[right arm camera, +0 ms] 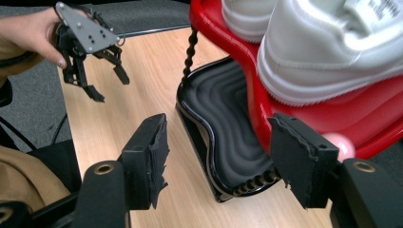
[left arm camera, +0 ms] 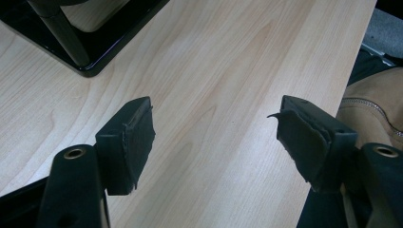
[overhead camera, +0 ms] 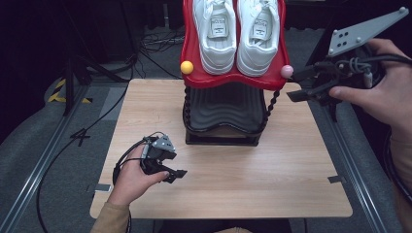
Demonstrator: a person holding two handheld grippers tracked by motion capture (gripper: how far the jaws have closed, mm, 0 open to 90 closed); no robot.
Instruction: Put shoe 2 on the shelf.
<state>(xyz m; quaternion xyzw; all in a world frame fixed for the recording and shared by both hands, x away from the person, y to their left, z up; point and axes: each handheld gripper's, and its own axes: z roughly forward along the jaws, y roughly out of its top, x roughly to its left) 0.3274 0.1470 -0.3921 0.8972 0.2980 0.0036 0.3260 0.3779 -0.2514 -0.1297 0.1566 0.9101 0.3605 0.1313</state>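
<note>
White sneakers, one pair, stand side by side on the red upper tray of a two-level shoe rack at the far side of the wooden table. In high view, the right gripper is held up in the air just beside the tray's right edge, near the pink ball; its jaws are apart w/ nothing between them. The left gripper is low over the table, in front of the rack and well apart from the shoes; jaws open, empty. A yellow ball sits at the tray's left corner, and the black lower tray is under the red one.

Left gripper view: both pads are wide apart above bare wood, nothing gripped. The rack's black base is ahead and to the left of the jaws.

Right gripper view: jaws wide open, holding nothing. The red tray w/ the sneakers is ahead, up and to the right; the black tray lies between the jaws, further off. The left gripper is seen ahead at upper left, over the table, open.
</note>
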